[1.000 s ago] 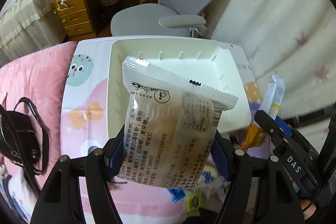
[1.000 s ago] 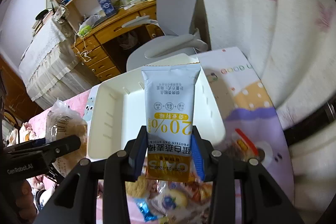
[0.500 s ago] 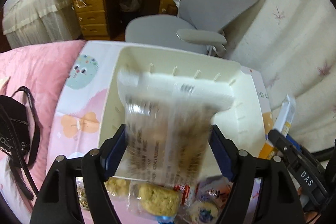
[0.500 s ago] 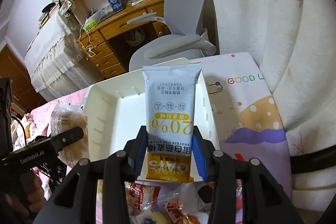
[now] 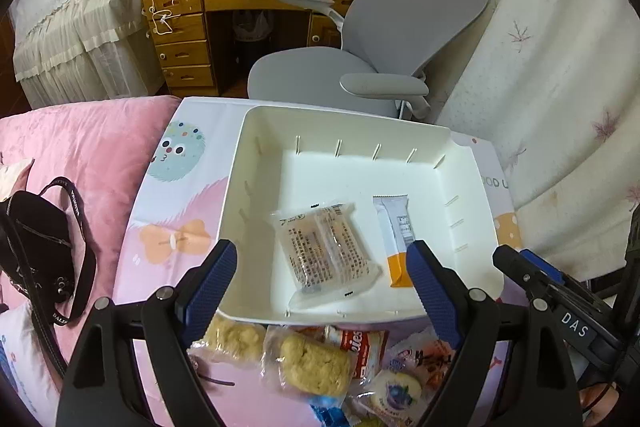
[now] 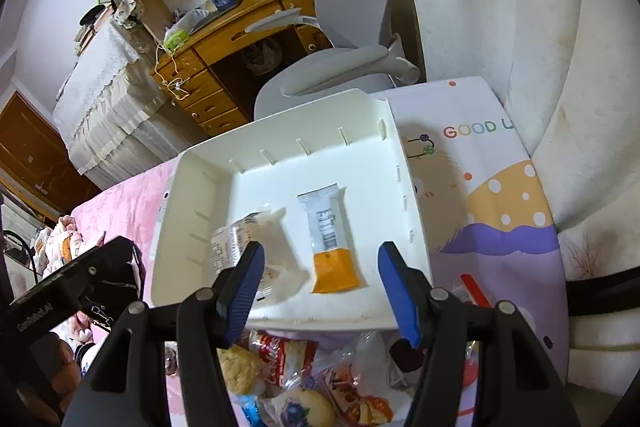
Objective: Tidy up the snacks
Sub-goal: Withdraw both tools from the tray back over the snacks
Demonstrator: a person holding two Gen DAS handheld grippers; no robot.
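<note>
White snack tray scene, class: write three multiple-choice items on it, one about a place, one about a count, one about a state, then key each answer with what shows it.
1. Where does the orange-and-white bar lie?
A. right of the clear cake packet in the white tray
B. on the grey chair
C. on the pink blanket

2. How many packets lie in the tray?
A. none
B. two
C. five

3. What state is the left tool in?
A. shut on the bar
B. shut on a bag
C. open, holding nothing

Answers:
1 A, both packets lie flat on the tray floor, bar to the right.
2 B, only the bar and the cake packet are inside; the other snacks lie heaped in front of it.
3 C, its blue pads stand wide apart with nothing between.
</note>
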